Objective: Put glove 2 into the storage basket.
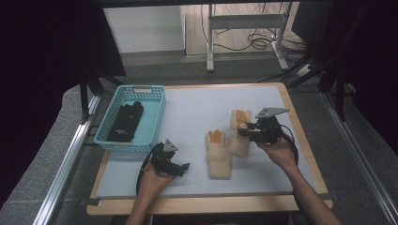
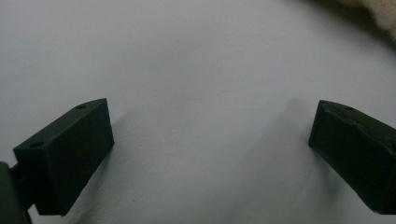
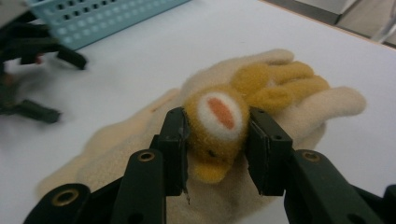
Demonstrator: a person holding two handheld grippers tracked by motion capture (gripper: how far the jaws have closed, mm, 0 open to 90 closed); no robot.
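Black gloves (image 1: pixel 126 123) already in basket (image 1: pixel 157 123). Our right gripper (image 3: pixel 215 140) fingers clamped on cream glove (image 3: pixel 299 100); second cream glove (image 1: pixel 219 154) left on table (image 1: pixel 187 112). Left gripper (image 2: pixel 210 144) fingers apart, empty.

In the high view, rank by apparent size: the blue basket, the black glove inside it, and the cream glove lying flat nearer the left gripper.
1. blue basket, clearly largest.
2 and 3. black glove and cream glove: too alike to rank.
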